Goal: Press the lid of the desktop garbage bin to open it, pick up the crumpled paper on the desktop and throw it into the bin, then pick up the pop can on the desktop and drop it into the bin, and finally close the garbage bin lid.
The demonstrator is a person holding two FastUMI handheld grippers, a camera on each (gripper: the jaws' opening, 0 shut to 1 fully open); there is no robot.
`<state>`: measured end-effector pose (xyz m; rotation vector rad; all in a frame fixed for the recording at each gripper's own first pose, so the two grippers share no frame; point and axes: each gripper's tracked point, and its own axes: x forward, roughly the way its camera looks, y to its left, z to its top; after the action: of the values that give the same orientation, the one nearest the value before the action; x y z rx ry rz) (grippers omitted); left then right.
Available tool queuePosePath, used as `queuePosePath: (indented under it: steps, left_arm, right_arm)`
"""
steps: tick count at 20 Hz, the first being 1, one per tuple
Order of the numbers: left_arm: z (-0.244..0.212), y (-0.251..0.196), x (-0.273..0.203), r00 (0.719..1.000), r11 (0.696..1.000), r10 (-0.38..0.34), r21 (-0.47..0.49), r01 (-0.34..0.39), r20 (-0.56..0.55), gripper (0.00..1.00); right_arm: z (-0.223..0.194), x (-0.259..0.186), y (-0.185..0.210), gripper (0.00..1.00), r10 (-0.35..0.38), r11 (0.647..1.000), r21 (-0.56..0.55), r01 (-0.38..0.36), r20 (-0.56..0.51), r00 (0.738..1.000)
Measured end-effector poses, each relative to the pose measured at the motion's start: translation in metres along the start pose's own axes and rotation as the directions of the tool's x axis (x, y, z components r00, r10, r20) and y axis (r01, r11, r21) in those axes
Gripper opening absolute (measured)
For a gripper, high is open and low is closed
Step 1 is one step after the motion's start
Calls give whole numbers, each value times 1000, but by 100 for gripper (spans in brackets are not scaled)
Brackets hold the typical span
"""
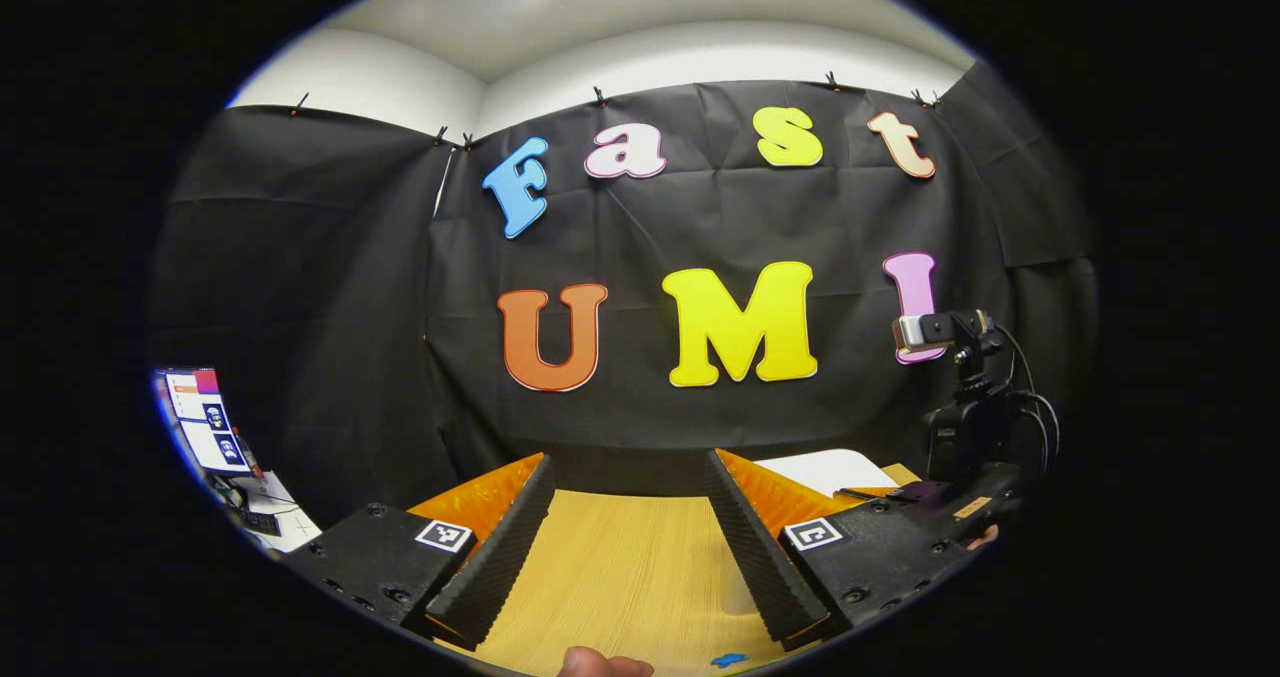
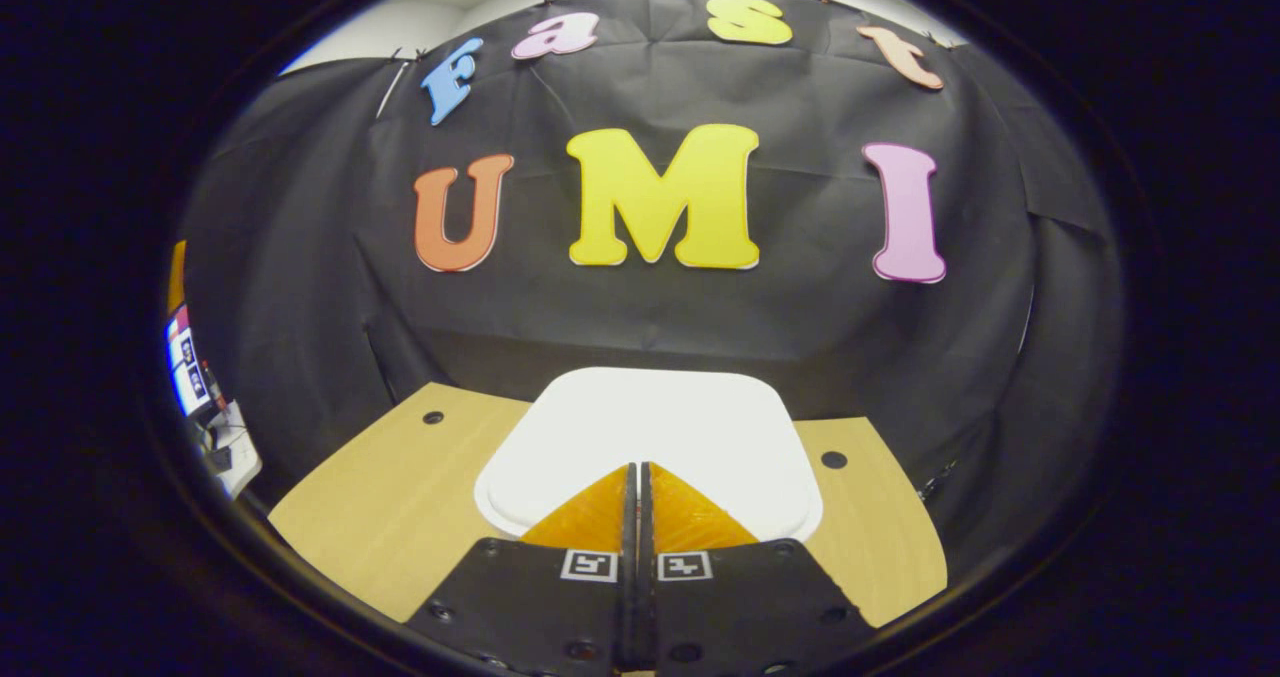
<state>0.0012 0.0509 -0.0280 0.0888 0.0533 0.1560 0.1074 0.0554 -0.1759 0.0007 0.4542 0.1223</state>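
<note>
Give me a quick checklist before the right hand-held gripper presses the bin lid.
1. Right hand-held gripper shut for a firm push: ok, the fingers meet with nothing between them.
2. Its tips are over the white bin lid: ok, roughly centred near the front edge; contact cannot tell.
3. Lid still down: ok, it looks flat and closed.
4. Left hand-held gripper out of the way: ok, it is open over bare wooden desktop, with a corner of the lid to its right.
5. Crumpled paper and pop can located: cannot tell.
6. The other gripper seen at the right of the left gripper view clear of obstacles: cannot tell.
</note>
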Motion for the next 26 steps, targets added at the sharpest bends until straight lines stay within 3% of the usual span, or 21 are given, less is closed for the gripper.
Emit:
queuePosePath:
  steps: [3,5,10,11,14,15,17,23,26]
  left_arm:
    - [-3,1,1,1000,1000,1,-8,-1,-6,97]
    - [-8,-2,1,1000,1000,-12,-27,12,-18,97]
    - [-6,-6,-3,999,999,-32,-43,31,-18,97]
    - [-10,-8,-2,999,998,-38,-50,37,-23,100]
    - [-12,-16,-2,997,996,-63,-69,61,-33,98]
    - [-12,-17,-3,997,995,-68,-71,65,-30,98]
    - [-14,-19,-2,996,994,-80,-77,77,-32,98]
    - [-20,-25,-2,994,991,-104,-89,100,-40,98]
    - [-31,-30,-4,989,985,-131,-122,122,-70,98]
  right_arm:
    - [-8,1,-2,4,9,1000,30,-8,-40,999]
    - [-10,-3,-1,1,8,1000,8,-7,-66,998]
    - [7,-12,-3,1,-15,999,-52,15,-9,1000]
    - [15,-19,1,22,7,999,-34,-7,2,1000]
    - [54,-35,-10,60,-16,999,-40,21,124,992]
    - [63,-38,-11,80,-19,999,-46,26,149,989]
    - [72,-39,-12,93,-21,999,-37,27,171,985]
    - [102,-68,-17,95,-45,998,-22,53,288,957]
    - [100,-89,-15,96,-27,1000,16,23,303,953]
